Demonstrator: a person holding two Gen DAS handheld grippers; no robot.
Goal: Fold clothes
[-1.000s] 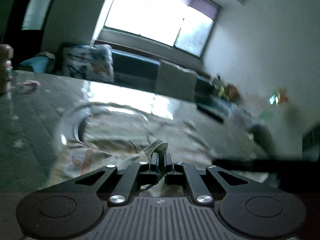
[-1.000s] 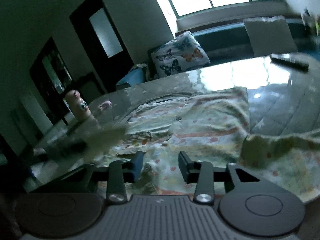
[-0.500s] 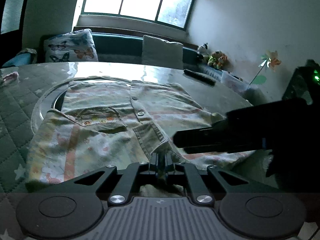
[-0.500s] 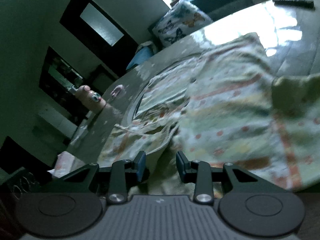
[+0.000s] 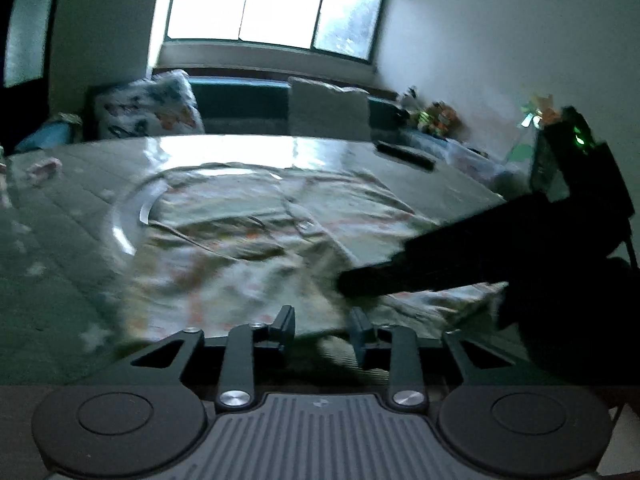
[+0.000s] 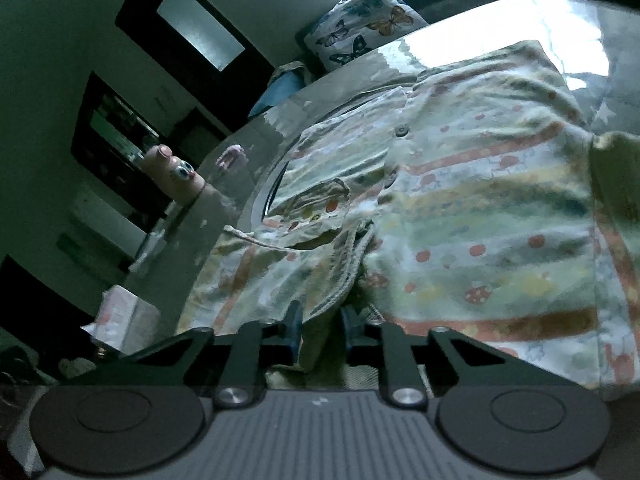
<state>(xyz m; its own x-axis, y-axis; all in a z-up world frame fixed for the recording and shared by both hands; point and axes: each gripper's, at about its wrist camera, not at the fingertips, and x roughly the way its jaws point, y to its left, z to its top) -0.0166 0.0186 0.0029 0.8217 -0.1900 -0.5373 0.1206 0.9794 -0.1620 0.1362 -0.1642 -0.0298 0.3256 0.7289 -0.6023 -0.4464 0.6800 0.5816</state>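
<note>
A pale patterned button shirt [image 5: 248, 248] with red dots and stripes lies spread on the glossy table [image 5: 60, 240]. My left gripper [image 5: 322, 330] is open and empty at the shirt's near hem. The right gripper's dark body [image 5: 500, 248] crosses the left wrist view from the right, its tip over the shirt. In the right wrist view the shirt [image 6: 472, 216] fills the middle. My right gripper [image 6: 320, 328] is open, with a raised fold of the shirt's front edge standing between its jaws.
A remote [image 5: 404, 154] lies at the table's far right. A butterfly pillow [image 6: 360, 20] and a sofa stand behind the table. A pink figure with eyes [image 6: 176, 170] and a tissue pack [image 6: 120, 312] stand at the table's left side.
My left gripper has let go of the shirt's edge, opened and drawn back. My right gripper has come lower over the shirt, with the fold between its jaws.
</note>
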